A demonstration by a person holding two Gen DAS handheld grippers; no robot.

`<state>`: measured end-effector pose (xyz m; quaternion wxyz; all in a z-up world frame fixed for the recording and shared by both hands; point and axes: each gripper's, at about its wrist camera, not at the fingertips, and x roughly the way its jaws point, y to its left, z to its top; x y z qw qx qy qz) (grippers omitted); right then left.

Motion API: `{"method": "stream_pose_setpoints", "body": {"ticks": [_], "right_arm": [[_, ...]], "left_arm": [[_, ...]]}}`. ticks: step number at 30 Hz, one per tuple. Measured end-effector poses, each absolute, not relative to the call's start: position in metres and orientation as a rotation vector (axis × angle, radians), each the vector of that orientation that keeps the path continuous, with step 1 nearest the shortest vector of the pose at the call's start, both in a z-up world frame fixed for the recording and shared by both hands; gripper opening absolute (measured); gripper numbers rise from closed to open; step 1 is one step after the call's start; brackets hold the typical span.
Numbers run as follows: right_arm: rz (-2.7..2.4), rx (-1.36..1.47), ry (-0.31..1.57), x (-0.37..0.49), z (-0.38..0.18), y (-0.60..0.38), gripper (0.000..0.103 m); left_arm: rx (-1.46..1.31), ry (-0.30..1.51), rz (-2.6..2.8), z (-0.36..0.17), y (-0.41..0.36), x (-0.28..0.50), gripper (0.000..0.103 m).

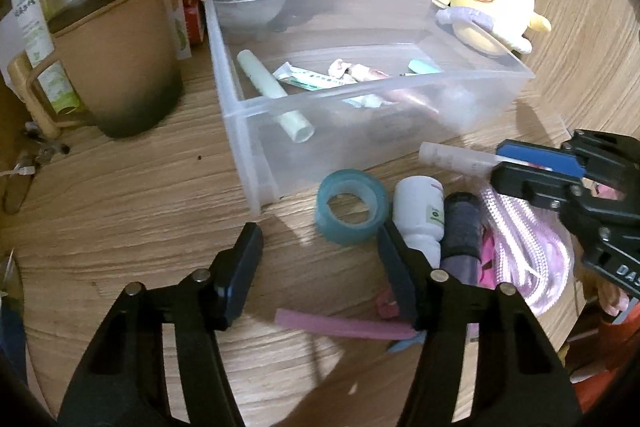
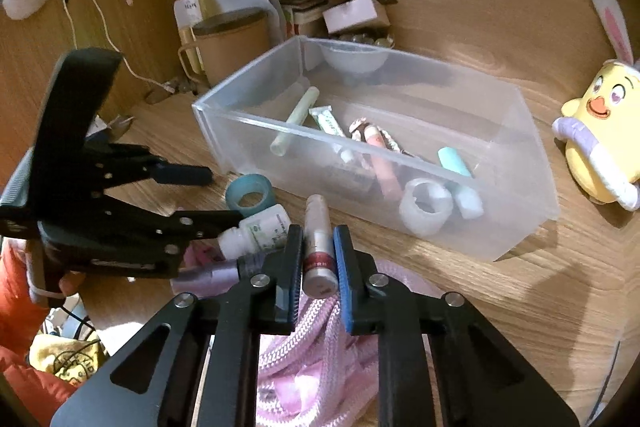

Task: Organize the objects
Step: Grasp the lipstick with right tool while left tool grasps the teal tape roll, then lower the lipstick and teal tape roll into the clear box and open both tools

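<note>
- We grip a slim tube [image 2: 318, 243] with a dark red band between the narrowed fingers of our right tool [image 2: 318, 255], above the pink rope [image 2: 316, 343] and short of the clear bin [image 2: 360, 163].
- The bin sits on the worktop [image 2: 540, 307] at 12 o'clock from that tube, with tubes and a clear tape ring [image 2: 426, 207] inside.
- Our left tool [image 1: 320, 259] hangs wide open and holds nothing, with the teal tape roll [image 1: 352, 205] just beyond its fingers.
- A white bottle [image 1: 420, 215] lies at 3 o'clock of the roll.
- A yellow plush chick [image 1: 494, 11] stands at 2 o'clock beyond the bin.
</note>
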<state>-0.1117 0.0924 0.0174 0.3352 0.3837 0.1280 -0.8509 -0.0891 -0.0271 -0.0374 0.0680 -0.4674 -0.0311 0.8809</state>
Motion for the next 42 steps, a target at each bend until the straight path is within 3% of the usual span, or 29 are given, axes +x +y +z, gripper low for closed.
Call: {"method": "stream_pose_setpoints", "body": {"ticks": [15, 24, 42], "right_arm": [[-2.268, 0.918, 0.254, -0.098, 0.045, 0.121, 0.014], [-2.292, 0.844, 0.208, -0.096, 0.062, 0.130, 0.014], [-2.373, 0.810, 0.159, -0.146, 0.076, 0.119, 0.014]], "left_arm": [[-1.397, -0.142, 2.659, -0.036, -0.013, -0.107, 0.040], [-1.353, -0.143, 2.684, -0.023, -0.015, -0.090, 0.039], [-1.053, -0.054, 2.818, 0.059, -0.010, -0.079, 0.039]]}}
